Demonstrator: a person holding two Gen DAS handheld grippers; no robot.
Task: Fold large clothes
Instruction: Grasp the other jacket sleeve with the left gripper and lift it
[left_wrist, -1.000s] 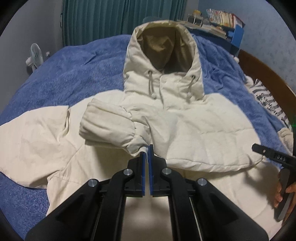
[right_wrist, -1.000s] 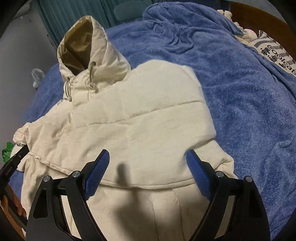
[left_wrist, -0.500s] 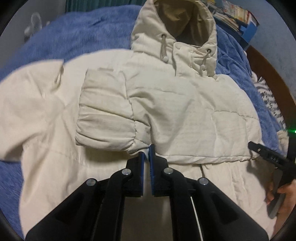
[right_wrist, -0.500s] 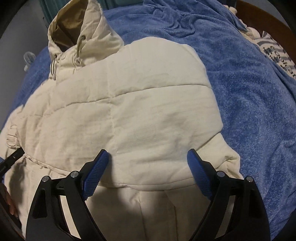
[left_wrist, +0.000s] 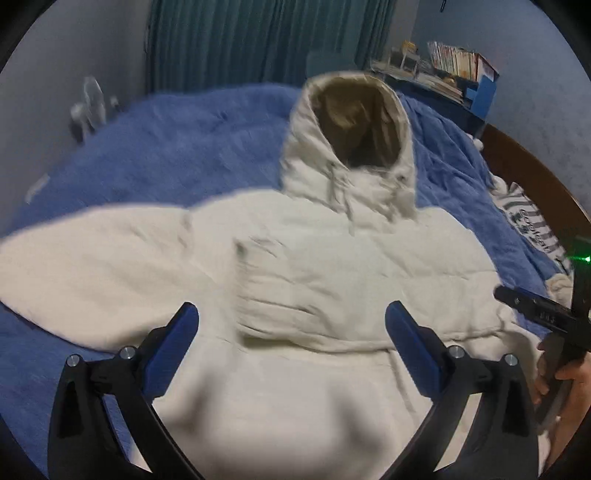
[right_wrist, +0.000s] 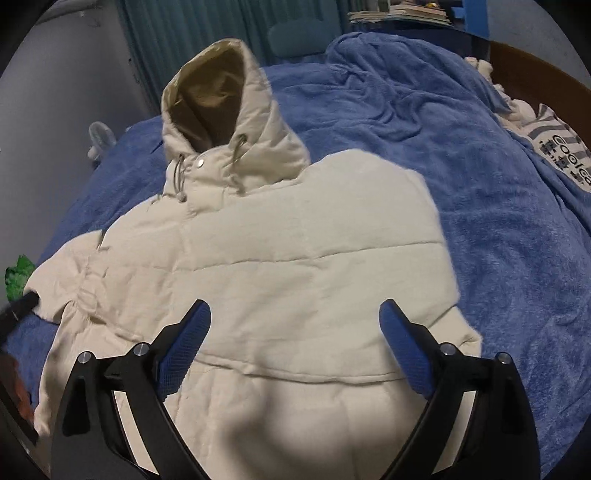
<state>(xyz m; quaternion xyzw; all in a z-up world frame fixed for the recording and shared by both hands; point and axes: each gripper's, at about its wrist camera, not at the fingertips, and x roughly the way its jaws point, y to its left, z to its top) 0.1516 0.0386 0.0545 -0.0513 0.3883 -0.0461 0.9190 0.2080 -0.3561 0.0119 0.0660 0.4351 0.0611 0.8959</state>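
Observation:
A cream hooded jacket lies front up on the bed, with its hood at the far end. One sleeve is folded across its chest, and the other side spreads out to the left. My left gripper hovers above the folded sleeve; its jaws are opening wide with nothing pinched between them. My right gripper hangs over the jacket near its folded right edge. Its jaws are opening too, and the pads stay clear of the cloth. The left wrist view is blurred.
A blue blanket covers the bed around the jacket. A striped cloth lies by the wooden headboard on the right. A shelf of books, a teal curtain and a small fan stand beyond the bed.
My left gripper went from shut at the sleeve cuff to wide open, and the cuff now lies free. Both grippers drew back and upward. The right jaws widened slightly.

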